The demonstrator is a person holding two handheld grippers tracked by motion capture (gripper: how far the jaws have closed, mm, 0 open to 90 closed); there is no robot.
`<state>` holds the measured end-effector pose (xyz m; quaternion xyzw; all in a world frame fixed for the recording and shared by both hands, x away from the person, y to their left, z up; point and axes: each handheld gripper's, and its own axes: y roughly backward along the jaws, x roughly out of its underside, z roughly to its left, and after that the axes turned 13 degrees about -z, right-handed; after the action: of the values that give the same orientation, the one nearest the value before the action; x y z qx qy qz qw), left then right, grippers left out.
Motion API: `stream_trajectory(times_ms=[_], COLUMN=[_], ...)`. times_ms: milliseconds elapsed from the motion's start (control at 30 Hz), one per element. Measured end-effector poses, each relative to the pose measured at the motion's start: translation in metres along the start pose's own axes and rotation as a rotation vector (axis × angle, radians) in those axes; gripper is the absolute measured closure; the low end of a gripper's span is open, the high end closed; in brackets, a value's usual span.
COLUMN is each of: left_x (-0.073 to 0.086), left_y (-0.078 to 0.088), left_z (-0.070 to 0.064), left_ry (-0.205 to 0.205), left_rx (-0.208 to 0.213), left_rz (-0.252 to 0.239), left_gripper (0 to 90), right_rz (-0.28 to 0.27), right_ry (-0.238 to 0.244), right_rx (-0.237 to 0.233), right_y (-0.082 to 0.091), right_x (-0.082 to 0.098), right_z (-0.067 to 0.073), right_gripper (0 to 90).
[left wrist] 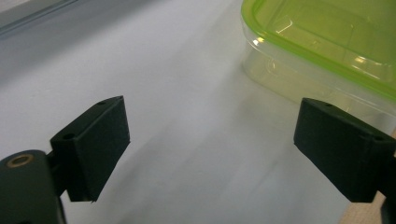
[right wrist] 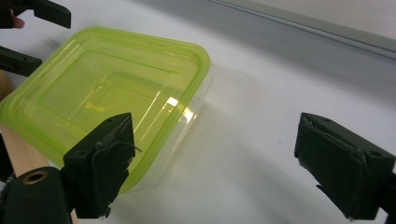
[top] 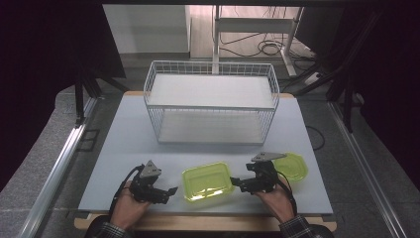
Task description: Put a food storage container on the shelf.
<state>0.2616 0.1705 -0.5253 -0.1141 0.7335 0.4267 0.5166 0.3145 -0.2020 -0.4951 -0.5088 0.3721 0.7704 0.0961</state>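
Claws first: we see the left claw (top: 171,190) and right claw (top: 236,184) both released, jaws spread wide w/ nothing between them. They sit on opposite sides of the lidded food container (top: 208,182), each pointing in at it, near but not touching.

The container is clear plastic w/ a lime-green lid pressed on top. It rests flat on the pale grey worktop (top: 129,144), near the front edge, approx. midway between the two hands. In the left gripper view its corner (left wrist: 322,51) lies ahead and to the right of the jaws, apart from both pads. In the right gripper view the container (right wrist: 102,98) lies ahead and left, its near corner running behind the left jaw; we can't tell if that pad grazes it. The left claw (right wrist: 28,37) shows at the far side of it there.

A second green lid or container (top: 293,166) lies just behind the right claw, partly hidden, so we can't tell which.

Further back on the worktop stands a white wire basket (top: 210,101), well apart from the hands.
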Motion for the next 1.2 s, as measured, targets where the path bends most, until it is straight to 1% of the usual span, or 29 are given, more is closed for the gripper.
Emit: stream_trajectory(times_ms=[100, 133, 167, 200, 233, 267, 333, 367, 400, 467, 500, 533, 633, 667, 700, 733, 767, 800, 867, 900, 933, 967, 1000, 1067, 1100, 1133, 1167, 1200], left_x=[0.0, -0.001, -0.001, -0.001, -0.001, -0.001, -0.001, -0.001, -0.002, -0.002, -0.002, -0.002, -0.002, -0.002, -0.002, -0.002, -0.002, -0.001, -0.001, -0.001, -0.001, -0.001, -0.001, -0.001, -0.001, -0.001, -0.001, -0.001], left_y=[0.0, 0.001, 0.001, 0.001, 0.0, 0.001, 0.001, 0.001, 0.002, 0.002, 0.002, 0.002, 0.002, 0.002, 0.001, 0.001, 0.001, 0.001, 0.001, 0.001, 0.001, 0.001, 0.001, 0.001, 0.001, 0.001, 0.001, 0.001], left_z=[0.0, 0.0, 0.0, 0.0, 0.001, 0.001, 0.001, 0.002, 0.002, 0.002, 0.002, 0.002, 0.002, 0.002, 0.002, 0.002, 0.002, 0.002, 0.002, 0.002, 0.001, 0.001, 0.001, 0.001, 0.001, 0.001, 0.001, 0.001], left_ry=[-0.004, 0.001, 0.001, 0.001, 0.013, 0.017, 0.018, 0.017, 0.018, 0.023, 0.023, 0.027, 0.031, 0.031, 0.032, 0.031, 0.031, 0.029, 0.027, 0.027, 0.021, 0.021, 0.019, 0.017, 0.017, 0.016, 0.013, 0.012], left_rx=[0.003, 0.002, 0.002, 0.004, 0.005, 0.005, 0.004, 0.002, 0.0, 0.004, 0.004, 0.005, 0.008, 0.008, 0.007, 0.005, 0.005, 0.001, -0.002, -0.002, -0.006, -0.006, -0.011, -0.02, -0.02, -0.025, -0.033, -0.035], left_rz=[-0.001, -0.002, -0.002, 0.001, 0.006, 0.007, 0.008, 0.009, 0.011, 0.016, 0.016, 0.02, 0.022, 0.022, 0.025, 0.026, 0.026, 0.031, 0.036, 0.036, 0.037, 0.037, 0.038, 0.041, 0.041, 0.041, 0.04, 0.04], left_gripper=[9.3, 8.9, 9.0, 9.0, 9.2, 9.2, 9.2, 9.1, 8.9, 8.4, 8.1, 7.9, 6.4, 5.8, 5.2, 4.8, 4.5, 4.2, 4.0, 4.1, 4.1, 4.1, 4.1, 3.9, 3.8, 3.8, 3.6, 3.6], right_rz=[0.002, 0.002, 0.002, -0.004, -0.012, -0.015, -0.011, -0.002, 0.009, 0.021, 0.021, 0.029, 0.045, 0.045, 0.056, 0.059, 0.059, 0.07, 0.077, 0.077, 0.09, 0.09, 0.099, 0.113, 0.113, 0.12, 0.131, 0.138], right_ry=[-0.009, -0.012, -0.012, -0.021, -0.06, -0.076, -0.085, -0.082, -0.088, -0.104, -0.104, -0.116, -0.135, -0.135, -0.149, -0.156, -0.156, -0.162, -0.182, -0.182, -0.212, -0.212, -0.263, -0.299, -0.299, -0.317, -0.36, -0.384], right_rx=[0.001, 0.003, 0.003, 0.003, -0.002, -0.009, -0.011, -0.009, -0.012, -0.025, -0.025, -0.025, -0.033, -0.033, -0.04, -0.046, -0.046, -0.042, -0.047, -0.047, -0.05, -0.05, -0.073, -0.085, -0.085, -0.092, -0.109, -0.122], right_y=[-0.001, -0.002, -0.002, -0.003, -0.004, -0.005, -0.006, -0.007, -0.01, -0.013, -0.013, -0.016, -0.021, -0.021, -0.024, -0.026, -0.026, -0.027, -0.029, -0.029, -0.03, -0.03, -0.031, -0.032, -0.032, -0.033, -0.034, -0.034], right_x=[-0.001, -0.001, -0.001, -0.002, -0.003, -0.004, -0.004, -0.005, -0.006, -0.008, -0.008, -0.009, -0.01, -0.01, -0.009, -0.009, -0.009, -0.009, -0.01, -0.01, -0.011, -0.011, -0.011, -0.012, -0.012, -0.012, -0.012, -0.011], right_z=[0.001, 0.003, 0.003, 0.003, 0.004, 0.004, 0.004, 0.005, 0.005, 0.006, 0.006, 0.005, 0.005, 0.005, 0.004, 0.004, 0.004, 0.005, 0.003, 0.003, 0.001, 0.001, -0.001, -0.004, -0.004, -0.005, -0.009, -0.011], right_gripper=[11.9, 8.6, 8.6, 8.3, 8.1, 8.6, 9.5, 11.6, 16.7, 22.1, 22.1, 28.2, 35.7, 35.7, 40.8, 43.9, 43.9, 49.7, 55.6, 55.6, 60.8, 60.8, 65.6, 67.1, 67.1, 67.7, 69.6, 71.3])
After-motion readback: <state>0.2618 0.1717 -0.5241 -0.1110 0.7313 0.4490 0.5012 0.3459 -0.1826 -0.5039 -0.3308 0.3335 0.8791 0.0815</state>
